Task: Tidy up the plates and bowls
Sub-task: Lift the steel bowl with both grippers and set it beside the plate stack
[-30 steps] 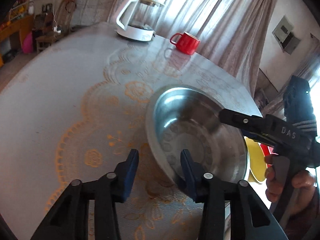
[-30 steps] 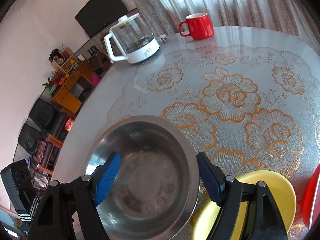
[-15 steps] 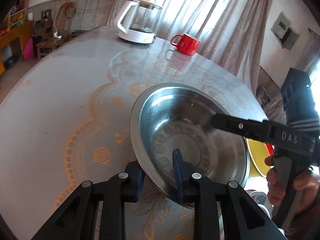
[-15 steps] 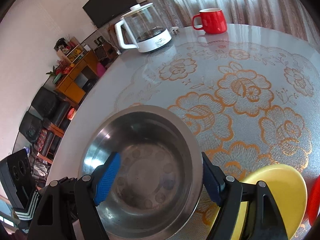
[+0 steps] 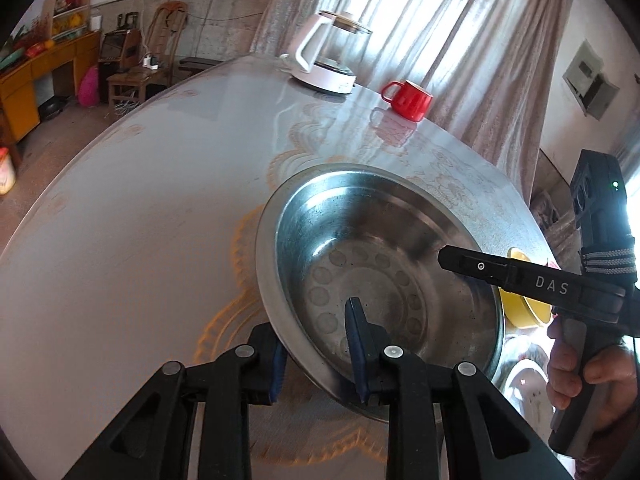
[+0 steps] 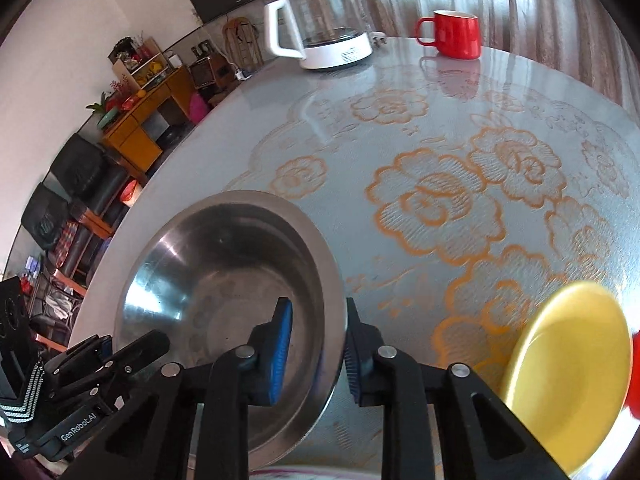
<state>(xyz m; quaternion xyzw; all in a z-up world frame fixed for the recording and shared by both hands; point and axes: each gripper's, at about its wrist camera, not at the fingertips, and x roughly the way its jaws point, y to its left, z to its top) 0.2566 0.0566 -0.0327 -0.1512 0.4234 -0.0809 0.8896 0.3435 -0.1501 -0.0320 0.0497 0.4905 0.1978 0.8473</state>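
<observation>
Both claws are clamped on the rim of one steel bowl [image 5: 384, 280]: the left gripper [image 5: 318, 356] pinches the rim at the bowl's 7 o'clock in its own view, one pad outside and one inside the wall, and the right gripper [image 6: 316, 348] pinches the opposite side, at about 5 o'clock of the bowl as its camera sees it. The right gripper's jaws have just been closing, and the bowl's rim now sits between them. In the left view the right gripper's finger reaches in over the bowl from 3 o'clock, held by a hand [image 5: 580, 364]. The bowl sits tilted over the near part of the round table [image 6: 440, 128], whose flower-patterned cover is bare from the bowl toward 12 o'clock. Just beside the bowl at 3 o'clock in the right view lies a yellow plate [image 6: 572, 368], close to the table's near edge, with a red thing cut off by the frame beyond it. Well apart, at the far edge near the curtains [image 5: 440, 20], stand a white kettle [image 6: 320, 28] at 12 o'clock and a red mug [image 6: 452, 34] at 1 o'clock.
</observation>
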